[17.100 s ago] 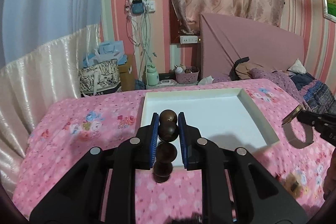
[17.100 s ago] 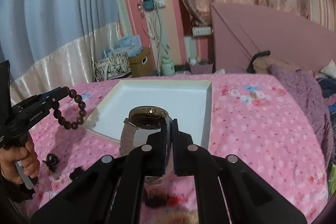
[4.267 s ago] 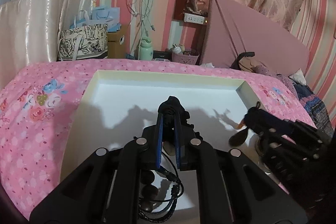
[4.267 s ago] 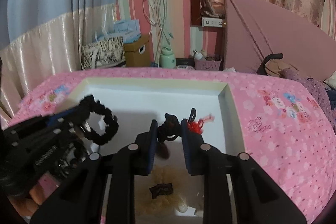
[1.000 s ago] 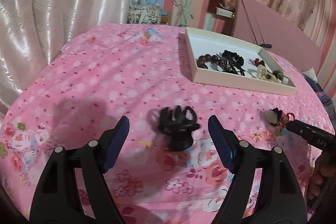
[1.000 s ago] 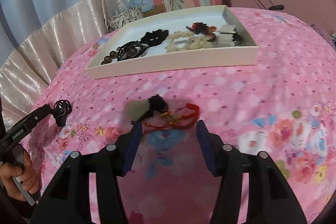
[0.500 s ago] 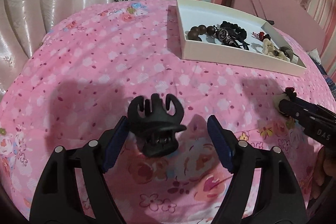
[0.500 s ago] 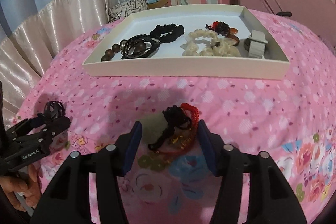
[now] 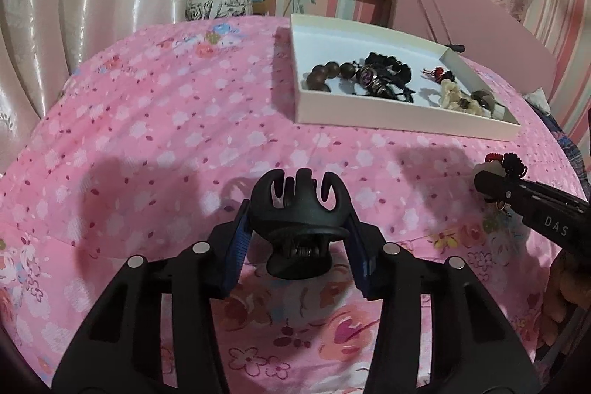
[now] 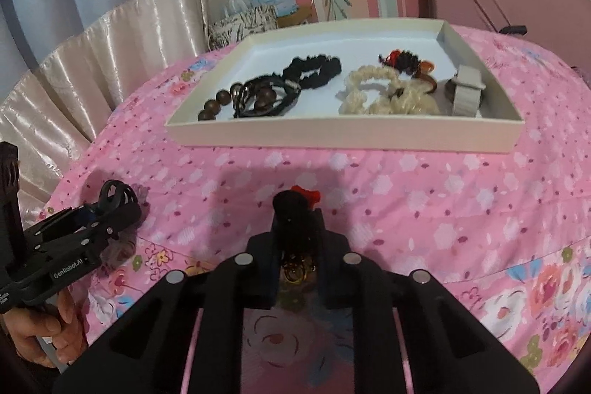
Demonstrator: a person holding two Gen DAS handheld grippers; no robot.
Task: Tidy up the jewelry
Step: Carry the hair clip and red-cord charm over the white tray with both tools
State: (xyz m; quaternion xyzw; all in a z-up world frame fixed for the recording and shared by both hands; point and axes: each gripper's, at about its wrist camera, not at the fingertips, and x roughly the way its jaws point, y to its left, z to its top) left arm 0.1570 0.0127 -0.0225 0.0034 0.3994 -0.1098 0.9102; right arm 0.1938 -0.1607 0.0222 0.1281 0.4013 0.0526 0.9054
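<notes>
Between the closing blue pads of the left claw [image 9: 299, 228], a black plastic hair clip [image 9: 298, 209] is sitting; the right claw [image 10: 297, 228] is closing on a black-and-red tasselled charm [image 10: 295, 209]. At one o'clock, the white rectangular tray [image 9: 369, 106] is resting on the pink floral bed [image 9: 166, 135].

L jaws closing on hair claw [image 9: 300, 213]

Two wrist fisheyes, both tilted down along my fingers.
My left view sits close behind the left gripper [image 9: 299, 228], my right behind the right gripper [image 10: 297, 228]; both share the white tray [image 9: 369, 108] ahead, and each catches the other gripper at its edge.
</notes>
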